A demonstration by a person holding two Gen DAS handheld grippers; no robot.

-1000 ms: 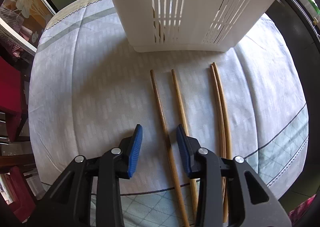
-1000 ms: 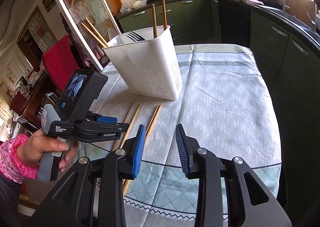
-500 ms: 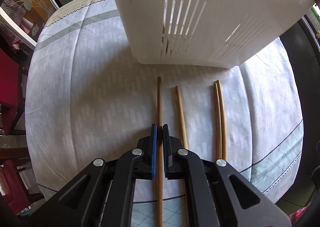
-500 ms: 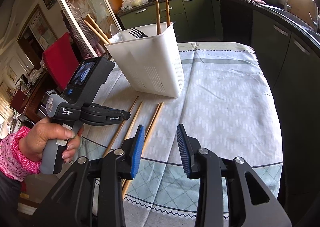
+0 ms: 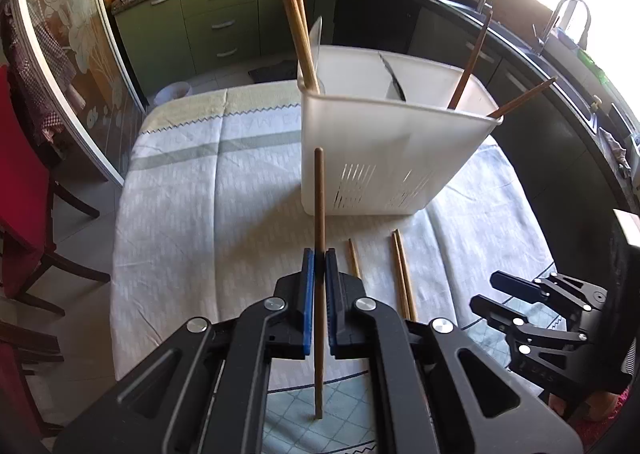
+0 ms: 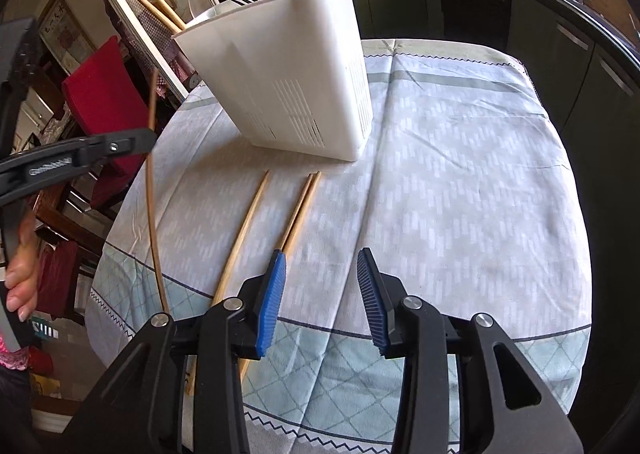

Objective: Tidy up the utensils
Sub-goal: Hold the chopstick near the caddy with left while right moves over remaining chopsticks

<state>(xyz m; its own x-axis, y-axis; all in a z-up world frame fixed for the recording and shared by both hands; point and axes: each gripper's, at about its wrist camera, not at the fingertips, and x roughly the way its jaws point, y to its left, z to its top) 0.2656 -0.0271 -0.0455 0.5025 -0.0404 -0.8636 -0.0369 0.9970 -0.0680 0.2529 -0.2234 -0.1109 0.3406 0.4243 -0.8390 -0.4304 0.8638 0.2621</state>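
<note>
While left gripper (image 5: pixel 319 254) clamps chopstick (image 5: pixel 319 198), right gripper (image 6: pixel 321 274) opening, empty.

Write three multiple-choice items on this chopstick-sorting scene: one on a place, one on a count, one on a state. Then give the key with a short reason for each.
1. Where is the dark chopstick?
A. Flat on the tablecloth
B. Clamped in the left gripper, off the cloth
C. Standing in the white utensil holder

2. How many light chopsticks lie on the tablecloth?
A. One
B. Three
C. Six

3. What is the right gripper doing?
A. Shut on a chopstick
B. Shut on the holder's rim
C. Jaws apart, nothing between them

Key:
1 B: the blue pads pinch the stick, which stands almost upright in front of the holder.
2 B: one single and one close pair lie before the holder.
3 C: only cloth shows between the pads, which are opening.
</note>
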